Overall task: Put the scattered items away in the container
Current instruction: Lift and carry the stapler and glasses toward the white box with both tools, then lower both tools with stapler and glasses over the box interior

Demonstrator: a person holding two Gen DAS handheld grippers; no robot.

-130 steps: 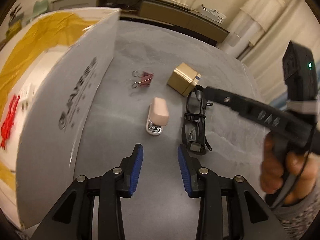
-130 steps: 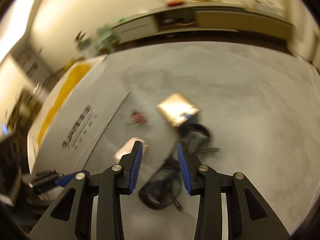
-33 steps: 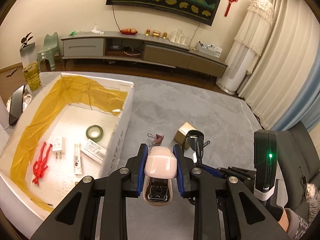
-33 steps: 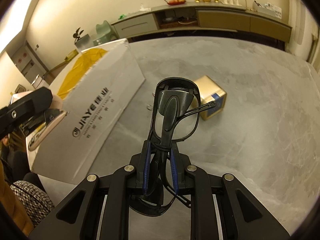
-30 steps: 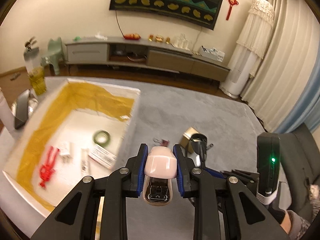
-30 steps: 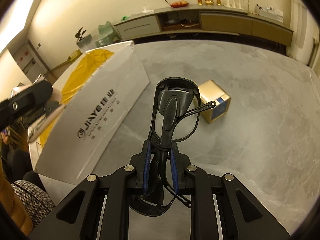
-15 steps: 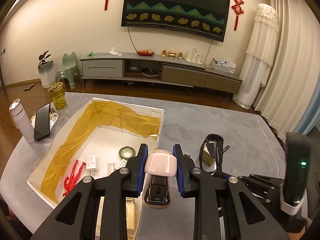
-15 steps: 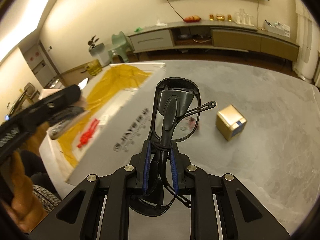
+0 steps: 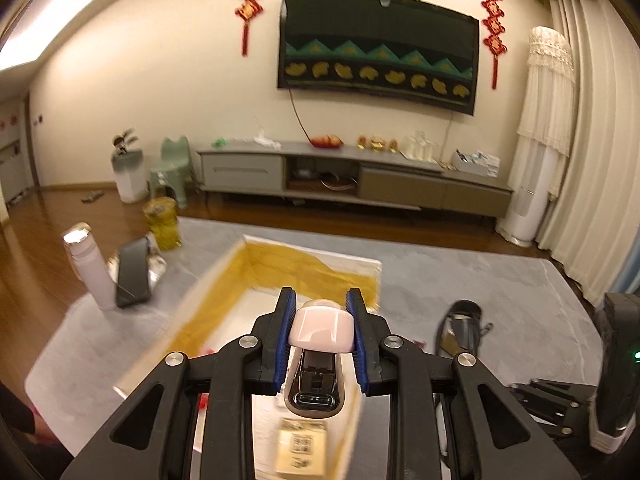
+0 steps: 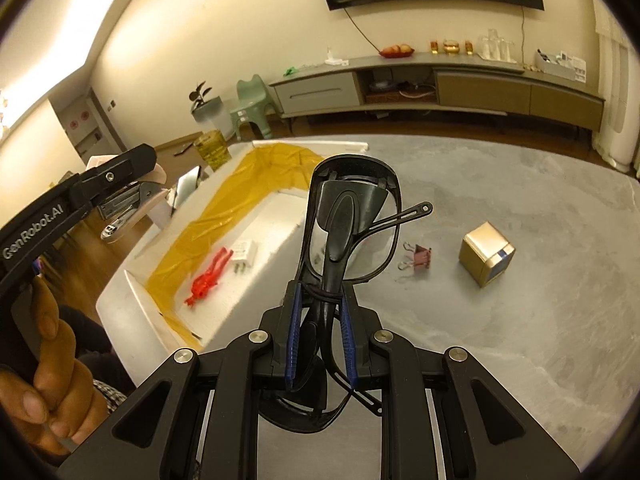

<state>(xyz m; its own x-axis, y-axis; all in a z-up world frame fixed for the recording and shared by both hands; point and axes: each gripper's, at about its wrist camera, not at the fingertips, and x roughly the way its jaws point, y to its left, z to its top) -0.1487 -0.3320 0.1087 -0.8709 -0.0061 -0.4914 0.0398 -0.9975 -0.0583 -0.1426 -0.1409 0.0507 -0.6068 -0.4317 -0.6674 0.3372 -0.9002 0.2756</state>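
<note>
Left wrist view: left gripper clenched on stapler, centre frame, rigid, compact. Right gripper clenched on glasses; fragile, grip folded arms gently.

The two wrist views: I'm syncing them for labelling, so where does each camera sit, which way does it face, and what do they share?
Left wrist: on the left hand-held gripper, shut on the pink stapler, facing the white box and TV wall.
Right wrist: on the right hand-held gripper, shut on the black glasses, facing the grey table; the person's left hand shows.
Shared: box, stapler, glasses, sideboard.
</note>
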